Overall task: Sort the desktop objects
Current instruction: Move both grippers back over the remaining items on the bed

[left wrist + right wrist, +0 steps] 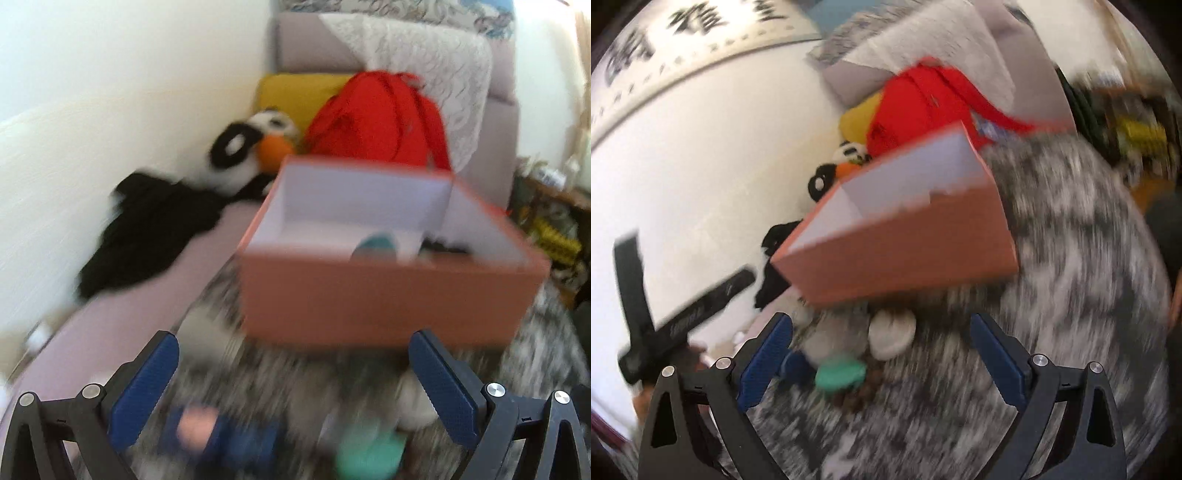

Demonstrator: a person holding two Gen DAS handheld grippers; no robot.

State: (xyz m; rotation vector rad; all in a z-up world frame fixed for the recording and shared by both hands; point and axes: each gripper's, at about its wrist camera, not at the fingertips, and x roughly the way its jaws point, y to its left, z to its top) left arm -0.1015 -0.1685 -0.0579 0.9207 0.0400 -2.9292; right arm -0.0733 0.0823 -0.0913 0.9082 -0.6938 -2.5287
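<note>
Left gripper (293, 373): jaws spread wide, holding nothing; it hangs over a grey-and-white speckled surface (258, 369).
Below left jaws: a blurred dark blue item with a pink patch (221, 432) lies toward the left finger, and a mint-green object (369, 454) toward the right finger; both look like loose things waiting to be sorted.
Ahead of left jaws: an open salmon-coloured box (384, 295) sits straight ahead, its long side across the view.
Box contents: a teal item (375, 243) and something dark (443, 247) show over the near wall; blur hides what they are.
Behind the box: a black cloth, a black-and-white plush toy, and a red backpack (376, 114).
Right gripper (882, 352): jaws also spread wide and empty.
Between right jaws: the mint-green object (840, 374) lies nearer the left finger, with a pale rounded object (892, 334) just beside it, toward the box.
Ahead of right jaws: the same box (905, 251), tilted in this view, just beyond those objects.
Nearer gripper: by my reading both are close to the mint-green object; heavy motion blur makes it hard to say which is closer.
</note>
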